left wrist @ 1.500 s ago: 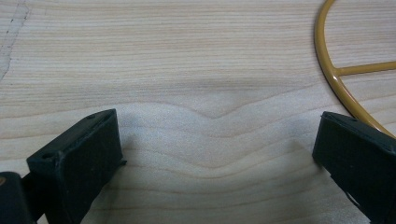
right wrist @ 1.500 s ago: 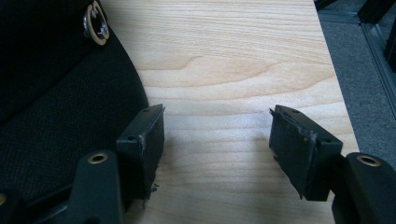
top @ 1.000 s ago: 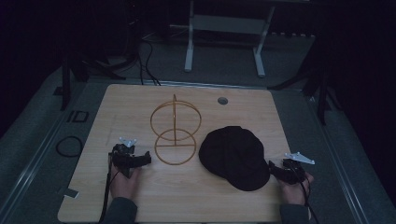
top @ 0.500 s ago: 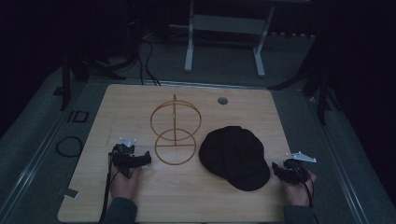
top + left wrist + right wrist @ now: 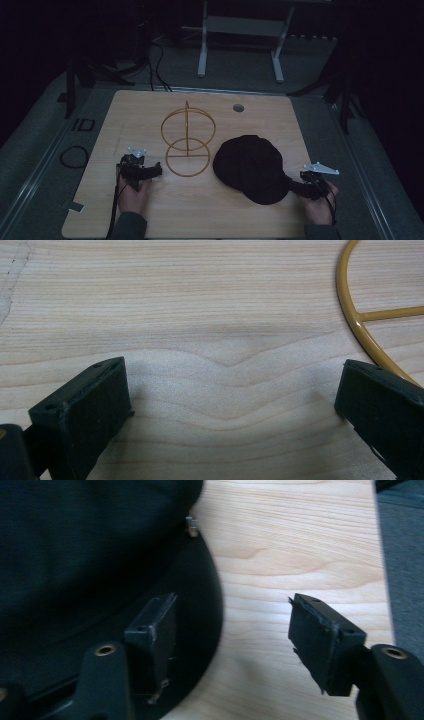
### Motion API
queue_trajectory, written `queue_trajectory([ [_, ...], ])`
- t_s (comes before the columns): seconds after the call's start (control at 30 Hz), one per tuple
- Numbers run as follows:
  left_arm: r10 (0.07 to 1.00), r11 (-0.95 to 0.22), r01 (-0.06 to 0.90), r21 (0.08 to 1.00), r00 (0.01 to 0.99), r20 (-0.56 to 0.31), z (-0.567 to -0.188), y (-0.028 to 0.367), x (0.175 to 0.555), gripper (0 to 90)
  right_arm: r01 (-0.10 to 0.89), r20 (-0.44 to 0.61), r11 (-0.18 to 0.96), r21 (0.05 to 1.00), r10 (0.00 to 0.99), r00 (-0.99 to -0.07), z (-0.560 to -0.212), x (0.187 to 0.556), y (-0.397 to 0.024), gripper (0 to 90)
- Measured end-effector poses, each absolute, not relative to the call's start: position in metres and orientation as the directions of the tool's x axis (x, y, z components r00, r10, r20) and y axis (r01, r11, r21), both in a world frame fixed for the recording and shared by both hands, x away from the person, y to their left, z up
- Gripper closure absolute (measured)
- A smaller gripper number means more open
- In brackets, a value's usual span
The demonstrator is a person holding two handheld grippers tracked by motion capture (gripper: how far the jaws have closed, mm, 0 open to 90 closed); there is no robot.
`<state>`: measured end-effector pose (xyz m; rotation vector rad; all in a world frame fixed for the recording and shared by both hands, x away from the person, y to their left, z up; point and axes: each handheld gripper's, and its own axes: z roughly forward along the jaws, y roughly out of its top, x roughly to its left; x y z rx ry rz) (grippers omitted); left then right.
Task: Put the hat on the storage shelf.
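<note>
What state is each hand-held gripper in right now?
Left hand-held gripper: open, holding nothing, beside the gold wire stand.
Right hand-held gripper: open, holding nothing, one jaw over the brim of the black cloth cap.

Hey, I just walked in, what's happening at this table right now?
A person sits at a wooden table, holding tongs in each hand. The right tongs are open at the brim of a black cap, one jaw over the brim and one over bare wood. The left tongs rest open on the table beside the base ring of a gold wire stand, gripping nothing.
</note>
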<state>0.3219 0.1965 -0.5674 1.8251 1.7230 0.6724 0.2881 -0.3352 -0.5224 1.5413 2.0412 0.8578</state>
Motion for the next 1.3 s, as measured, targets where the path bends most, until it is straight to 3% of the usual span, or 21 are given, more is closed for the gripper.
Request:
queue_trajectory([
  [0.23,0.998,-0.038,0.731,0.682,0.058,-0.006,-0.567,0.196,0.322,0.8,0.664,-0.003,0.254,0.704,0.935,-0.355,-0.512,0.286,-0.328,22.3],
  [0.67,0.998,-0.037,0.73,0.682,0.056,-0.005,-0.567,0.196,0.322,0.8,0.624,0.082,0.266,0.735,0.878,-0.472,-0.482,0.288,-0.326,12.2],
  [1.3,0.998,-0.038,0.731,0.682,0.057,-0.005,-0.567,0.196,0.322,0.8,0.568,0.025,0.378,0.731,0.817,-0.576,-0.457,0.309,-0.288,11.8],
])
